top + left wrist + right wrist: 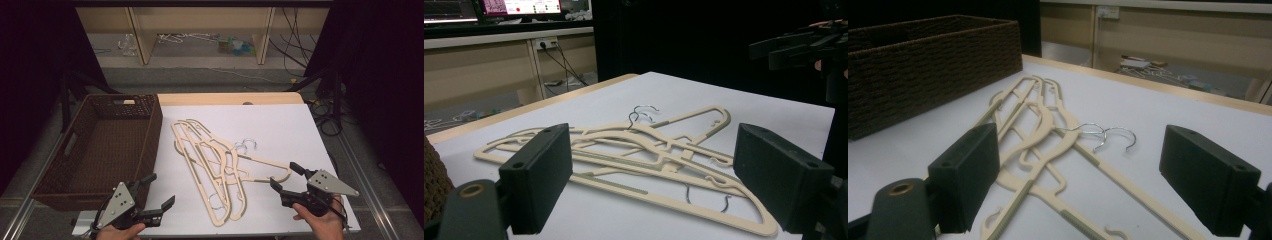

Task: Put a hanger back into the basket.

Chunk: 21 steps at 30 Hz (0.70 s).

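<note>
Two released tools, left tool (159, 189) and right tool (283, 176), flank four overlapping cream hangers (218, 165) beside one basket (150, 131).

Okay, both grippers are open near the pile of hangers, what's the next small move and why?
Probably ease the right hand-held gripper forward and down onto the nearest hanger. Its jaws stand open with nothing between them, the hangers lie overlapped on the table just ahead of it, and the basket sits empty to the left.

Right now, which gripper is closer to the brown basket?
Left. The left gripper hovers open beside the basket's near corner; the right gripper hangs open across the pile of hangers, well away from it.
</note>
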Available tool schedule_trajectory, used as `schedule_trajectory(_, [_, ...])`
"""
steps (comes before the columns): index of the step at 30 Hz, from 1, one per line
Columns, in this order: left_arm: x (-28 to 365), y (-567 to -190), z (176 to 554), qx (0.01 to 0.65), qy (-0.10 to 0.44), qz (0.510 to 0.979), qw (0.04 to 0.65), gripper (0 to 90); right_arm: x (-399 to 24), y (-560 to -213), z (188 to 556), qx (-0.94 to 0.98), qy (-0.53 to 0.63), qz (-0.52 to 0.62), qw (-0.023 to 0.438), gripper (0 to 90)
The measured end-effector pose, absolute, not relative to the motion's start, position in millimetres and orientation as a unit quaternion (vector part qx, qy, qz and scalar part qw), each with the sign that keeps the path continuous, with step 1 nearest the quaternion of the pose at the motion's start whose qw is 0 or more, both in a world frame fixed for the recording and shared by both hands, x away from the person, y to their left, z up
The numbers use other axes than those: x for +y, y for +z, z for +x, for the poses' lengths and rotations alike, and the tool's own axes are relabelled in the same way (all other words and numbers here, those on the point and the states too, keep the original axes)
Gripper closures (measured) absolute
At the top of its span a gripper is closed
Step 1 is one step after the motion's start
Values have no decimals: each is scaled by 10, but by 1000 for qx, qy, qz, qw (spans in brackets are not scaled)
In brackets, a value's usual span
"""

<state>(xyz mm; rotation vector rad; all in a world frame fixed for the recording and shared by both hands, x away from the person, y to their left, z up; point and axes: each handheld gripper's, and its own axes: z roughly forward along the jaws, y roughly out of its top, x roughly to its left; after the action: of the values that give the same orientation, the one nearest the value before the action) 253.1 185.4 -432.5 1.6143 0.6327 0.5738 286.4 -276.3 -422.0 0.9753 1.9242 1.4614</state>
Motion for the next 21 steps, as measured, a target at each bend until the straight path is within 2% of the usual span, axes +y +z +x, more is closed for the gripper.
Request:
schedule_trajectory(14, [1846, -4330, 2533, 274, 249, 703, 607, 160, -2657, -4249, 2875, 748, 510, 359, 226, 196])
schedule_trajectory(18, [1843, -4333, 2534, 274, 249, 703, 607, 160, -2551, -4235, 2899, 755, 515, 362, 185, 212])
schedule_trajectory(21, [1837, -4337, 2532, 274, 248, 704, 607, 160, -2402, -4261, 2955, 783, 476, 370, 150, 302])
